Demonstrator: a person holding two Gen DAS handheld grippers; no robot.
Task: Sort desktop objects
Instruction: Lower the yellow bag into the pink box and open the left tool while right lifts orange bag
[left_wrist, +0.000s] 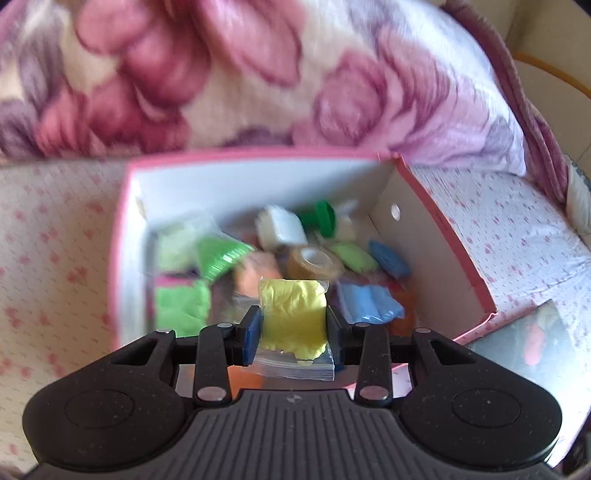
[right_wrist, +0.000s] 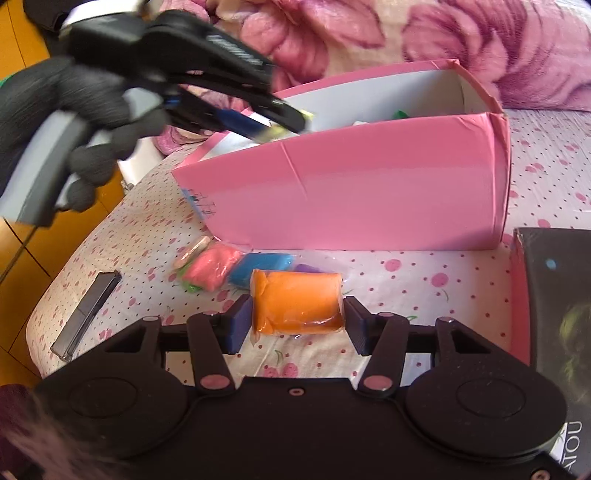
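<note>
**Two clay bags gripped, one poised over the pink box**

Two grips are on at once. In the left wrist view, the left gripper (left_wrist: 293, 323) has its fingers (left_wrist: 249, 332) closed tight on a yellow clay bag (left_wrist: 291, 314), held above the open pink box (left_wrist: 448, 236) at the centre of the frame. Inside lie green, blue and white bags, a roll of tape (left_wrist: 314, 262) and a green cap, all somewhat blurred. The step in hand looks like the drop: the yellow bag sits over the box's near half, so the next move calls for spreading the fingers and letting it fall clear of the rim.

In the right wrist view, the right gripper (right_wrist: 297, 319) has its fingers (right_wrist: 240, 325) pressed to both ends of an orange clay bag (right_wrist: 295, 302) at the lower centre of the frame, low over the cherry-print cover of the desk (right_wrist: 424, 280); whether it is lifted off the cover I cannot tell. Just behind it, near the box's outer wall, lie a pink bag (right_wrist: 212, 271), a blue bag (right_wrist: 262, 269) and a sliver of something purple. A gloved hand (right_wrist: 85, 122) carries the left tool over the box from the upper left of the frame. A dark book (right_wrist: 557, 314) sits at the right edge, a dark flat strip (right_wrist: 86, 312) at lower left.

For the right side, the next move calls for lifting the orange bag over the tall pink wall, preferably once the left tool is clear of the opening.
</note>
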